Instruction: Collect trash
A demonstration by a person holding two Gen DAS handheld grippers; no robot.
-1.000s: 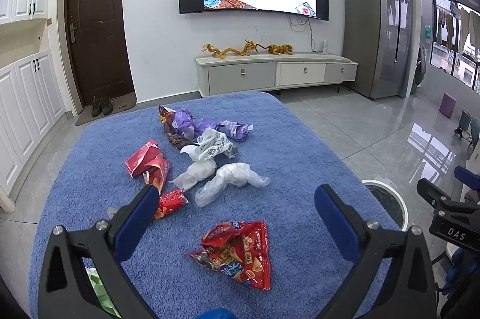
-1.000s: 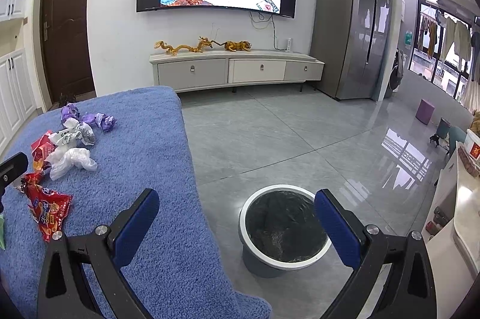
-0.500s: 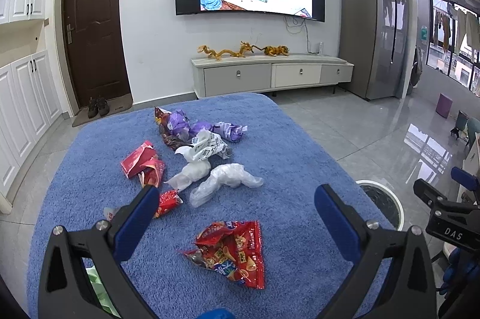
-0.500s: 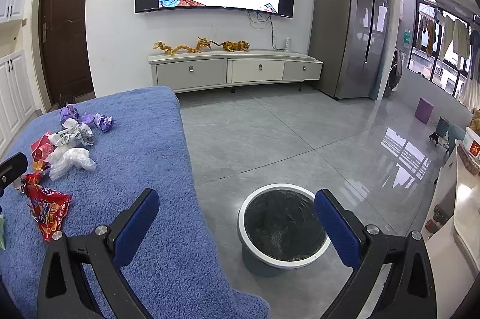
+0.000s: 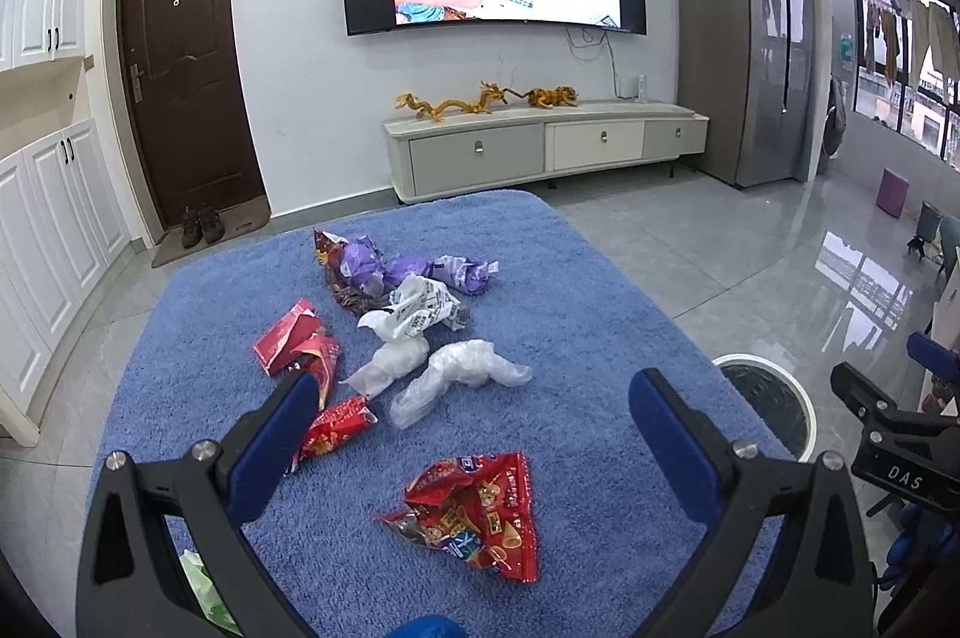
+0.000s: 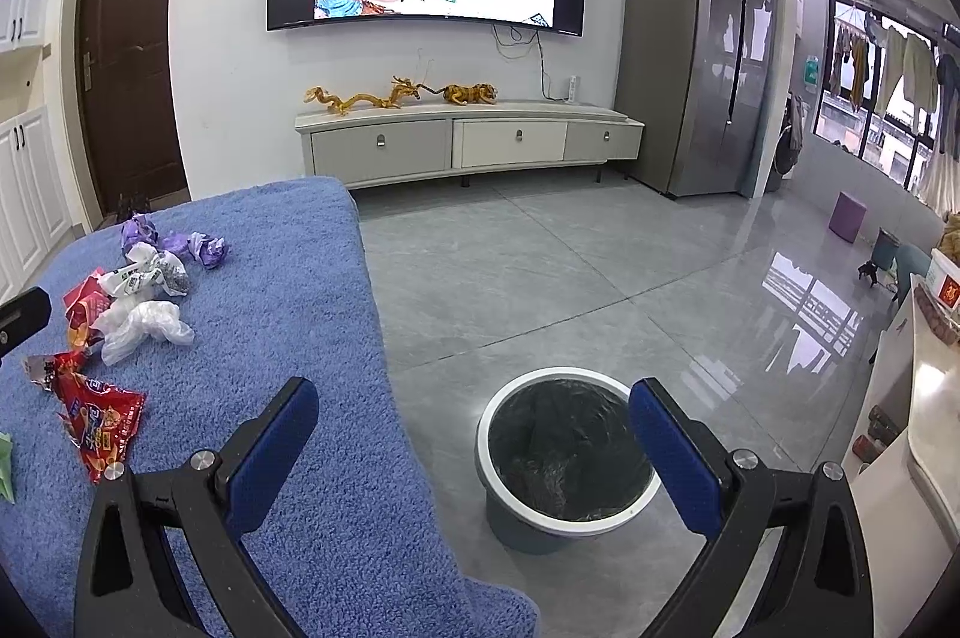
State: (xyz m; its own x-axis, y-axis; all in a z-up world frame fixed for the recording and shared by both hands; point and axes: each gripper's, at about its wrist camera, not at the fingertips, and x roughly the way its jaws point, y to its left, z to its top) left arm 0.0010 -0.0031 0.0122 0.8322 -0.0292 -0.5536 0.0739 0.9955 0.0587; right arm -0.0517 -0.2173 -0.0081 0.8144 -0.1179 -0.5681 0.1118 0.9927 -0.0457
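Note:
Several pieces of trash lie on a blue towel-covered table [image 5: 588, 314]. Nearest me is a red snack wrapper [image 5: 474, 512], lying between and just below the fingers of my open left gripper [image 5: 471, 416]. Farther back lie clear plastic bags [image 5: 456, 374], a white printed bag [image 5: 417, 305], purple wrappers [image 5: 408, 269] and red packets [image 5: 297, 347]. A green scrap [image 5: 204, 584] peeks out at the lower left. My right gripper [image 6: 471, 419] hangs open and empty over the table's right edge, beside the grey bin [image 6: 567, 458] with a black liner, which stands on the floor.
The bin [image 5: 774, 410] sits to the right of the table on a glossy grey tile floor [image 6: 600, 278]. A TV cabinet [image 5: 540, 146], a wall TV and a tall fridge [image 6: 708, 62] stand against the far wall. White furniture [image 6: 918, 434] borders the far right.
The left gripper has drifted slightly, so the trash pile sits a little lower and nearer in its view. The right view is nearly unchanged. Both grippers stay open.

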